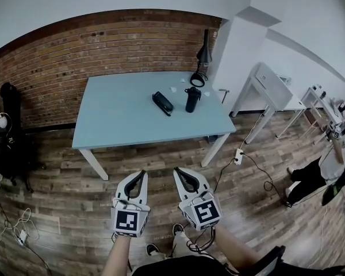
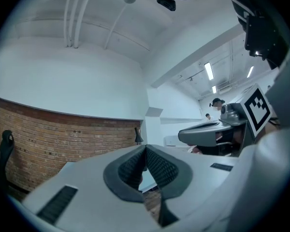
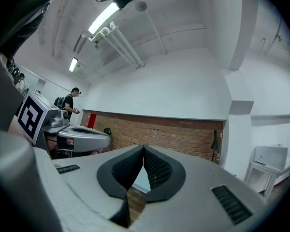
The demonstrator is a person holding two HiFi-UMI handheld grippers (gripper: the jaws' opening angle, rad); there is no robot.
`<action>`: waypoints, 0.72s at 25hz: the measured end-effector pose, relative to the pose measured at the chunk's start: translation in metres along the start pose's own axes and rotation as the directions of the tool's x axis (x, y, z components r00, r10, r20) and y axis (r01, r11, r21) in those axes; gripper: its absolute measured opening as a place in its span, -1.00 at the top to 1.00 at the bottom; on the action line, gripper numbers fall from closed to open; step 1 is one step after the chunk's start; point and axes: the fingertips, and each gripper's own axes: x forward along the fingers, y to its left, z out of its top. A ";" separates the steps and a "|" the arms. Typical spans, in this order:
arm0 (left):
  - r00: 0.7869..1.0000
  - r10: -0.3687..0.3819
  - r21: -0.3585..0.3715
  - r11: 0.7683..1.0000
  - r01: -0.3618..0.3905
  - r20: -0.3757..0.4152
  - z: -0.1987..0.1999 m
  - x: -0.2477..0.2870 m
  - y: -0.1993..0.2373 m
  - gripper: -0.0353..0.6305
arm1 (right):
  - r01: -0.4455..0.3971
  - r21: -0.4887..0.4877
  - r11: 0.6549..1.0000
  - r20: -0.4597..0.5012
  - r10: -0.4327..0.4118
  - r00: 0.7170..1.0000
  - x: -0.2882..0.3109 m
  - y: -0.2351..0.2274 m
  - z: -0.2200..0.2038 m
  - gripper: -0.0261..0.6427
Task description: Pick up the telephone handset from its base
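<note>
Head view: black telephone lies on the pale blue table, long axis 10 to 4 o'clock; left gripper and right gripper, at 6 o'clock, are pressed together, empty.

The bench has a pale blue top and white legs. On it, the telephone, flask and lamp are black. The far wall is red-brown brick, and the floor is streaked grey-brown planks. The light grey left gripper and right gripper carry black-and-white square markers. Their fingers have black ribbed pads.
</note>
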 end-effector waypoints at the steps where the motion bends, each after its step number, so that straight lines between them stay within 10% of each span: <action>1: 1.000 0.003 0.005 1.000 -0.003 -0.002 0.000 0.006 -0.001 0.82 | -0.002 0.005 1.000 -0.003 0.002 1.000 0.002 -0.006 -0.003 0.88; 18: 0.996 0.086 0.027 0.996 -0.085 -0.036 -0.009 0.114 -0.028 0.82 | -0.079 0.069 0.994 0.010 0.079 0.997 0.034 -0.115 -0.033 0.88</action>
